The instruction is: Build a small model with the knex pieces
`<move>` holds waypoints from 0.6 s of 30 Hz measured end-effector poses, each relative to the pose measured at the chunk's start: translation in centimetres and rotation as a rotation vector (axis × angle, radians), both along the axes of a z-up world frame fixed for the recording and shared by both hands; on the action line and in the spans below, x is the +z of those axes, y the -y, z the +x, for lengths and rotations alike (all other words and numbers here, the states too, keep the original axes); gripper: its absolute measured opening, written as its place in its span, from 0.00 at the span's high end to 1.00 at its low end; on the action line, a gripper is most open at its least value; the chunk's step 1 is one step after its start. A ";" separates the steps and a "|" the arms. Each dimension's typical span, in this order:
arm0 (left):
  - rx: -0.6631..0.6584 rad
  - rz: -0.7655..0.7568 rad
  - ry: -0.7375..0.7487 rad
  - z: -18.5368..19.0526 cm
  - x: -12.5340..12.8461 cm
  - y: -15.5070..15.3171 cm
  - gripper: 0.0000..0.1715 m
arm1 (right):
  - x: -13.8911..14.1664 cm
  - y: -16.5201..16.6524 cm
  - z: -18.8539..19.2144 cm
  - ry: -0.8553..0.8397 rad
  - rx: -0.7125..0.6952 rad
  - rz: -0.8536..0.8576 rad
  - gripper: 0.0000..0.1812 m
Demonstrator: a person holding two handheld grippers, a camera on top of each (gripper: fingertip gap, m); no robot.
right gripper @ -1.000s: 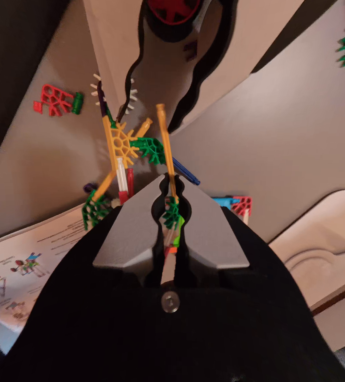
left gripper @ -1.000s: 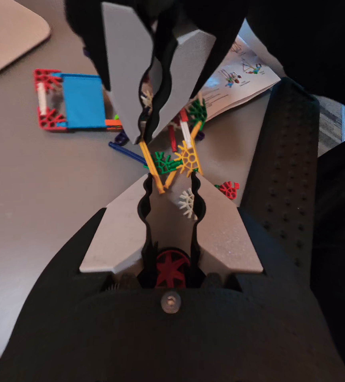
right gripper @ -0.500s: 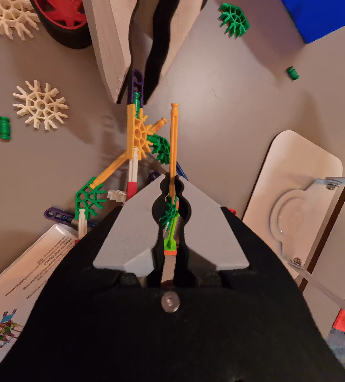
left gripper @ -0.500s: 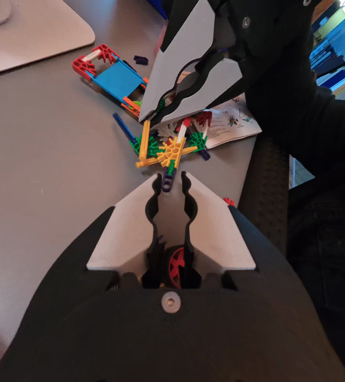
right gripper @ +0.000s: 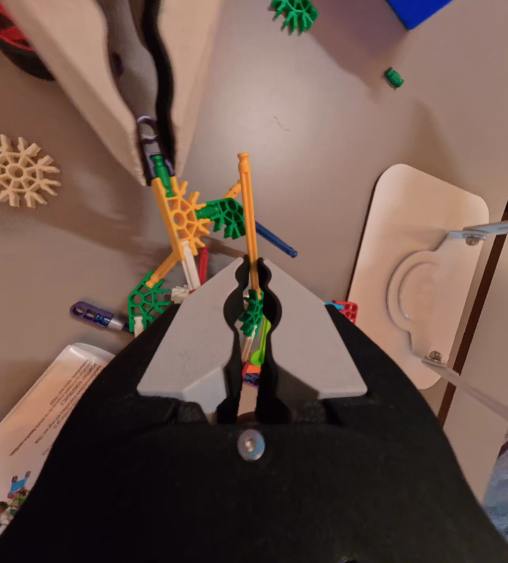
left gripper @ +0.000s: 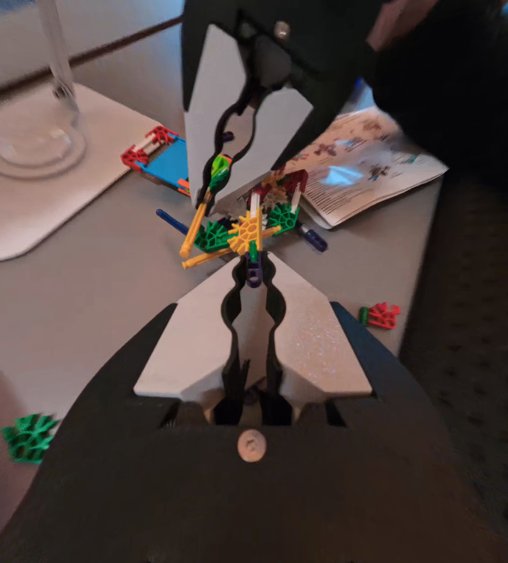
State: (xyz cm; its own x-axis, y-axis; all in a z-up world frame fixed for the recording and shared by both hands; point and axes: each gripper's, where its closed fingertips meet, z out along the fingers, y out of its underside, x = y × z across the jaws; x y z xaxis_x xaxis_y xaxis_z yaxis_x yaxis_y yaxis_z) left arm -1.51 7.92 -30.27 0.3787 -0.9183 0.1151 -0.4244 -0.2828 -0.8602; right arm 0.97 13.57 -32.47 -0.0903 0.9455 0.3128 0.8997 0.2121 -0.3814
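A rod-and-connector toy assembly with a yellow fan-shaped connector (left gripper: 248,233) (right gripper: 182,217) sits between both grippers. My left gripper (left gripper: 253,264) is shut on the assembly's purple connector (left gripper: 253,272), which joins the yellow connector by a short green rod. It also shows in the right wrist view (right gripper: 150,143). My right gripper (right gripper: 251,262) is shut on a yellow rod (right gripper: 248,213) with a green connector (right gripper: 251,310) held between the fingers. The rod stands beside the assembly's green connector (right gripper: 230,217). In the left wrist view this gripper (left gripper: 205,210) comes in from above.
On the grey table lie a white snowflake connector (right gripper: 16,172), loose green connectors (right gripper: 295,13) (left gripper: 25,437), a blue rod (right gripper: 274,239), a red connector (left gripper: 380,315), a blue panel piece (left gripper: 164,161) and an instruction booklet (left gripper: 365,173). A white stand base (left gripper: 33,170) is at the left. The table edge runs along the right. The grippers' ends are close to 7 cm from one another.
My left gripper's fingers have closed on the purple connector, which was loose between them half a second ago. Both cameras have shifted, and the right gripper still holds the yellow rod.
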 end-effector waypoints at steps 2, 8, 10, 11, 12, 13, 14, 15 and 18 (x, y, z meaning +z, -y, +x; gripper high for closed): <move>0.012 0.151 -0.092 0.1 0.0 -0.1 0.96 | 0.1 -0.5 0.2 -0.011 -0.037 -0.014 0.99; 0.041 0.479 -0.310 0.6 -0.3 -0.5 0.96 | 0.2 -1.7 0.7 -0.027 -0.126 -0.034 0.99; 0.049 0.522 -0.333 0.8 -0.3 -0.5 0.96 | 0.1 -2.0 1.0 -0.022 -0.146 -0.034 0.99; 0.050 0.548 -0.351 0.8 -0.4 -0.5 0.96 | 0.1 -2.2 1.1 -0.020 -0.156 -0.032 0.99; 0.048 0.567 -0.357 1.0 -0.4 -0.4 0.96 | 0.0 -2.2 1.1 -0.020 -0.155 -0.034 0.99; 0.043 0.571 -0.357 1.1 -0.4 -0.2 0.96 | 0.0 -2.2 1.2 -0.019 -0.155 -0.036 0.99; 0.038 0.566 -0.355 1.2 -0.5 -0.1 0.95 | 0.0 -2.2 1.2 -0.019 -0.158 -0.035 0.99; 0.035 0.546 -0.341 1.2 -0.5 -0.1 0.95 | 0.0 -2.2 1.2 -0.019 -0.156 -0.034 0.99; -0.014 0.208 -0.140 1.7 -0.5 0.9 0.92 | 0.0 -1.9 1.0 -0.014 -0.141 -0.033 0.99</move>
State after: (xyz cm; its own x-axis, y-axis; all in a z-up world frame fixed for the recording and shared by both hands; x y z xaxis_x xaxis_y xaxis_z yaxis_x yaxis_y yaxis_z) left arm 0.18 7.04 -30.80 0.3648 -0.9221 -0.1294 -0.5461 -0.0993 -0.8318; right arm 1.98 15.49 -32.50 0.0482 0.9584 0.2814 0.9142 0.0712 -0.3991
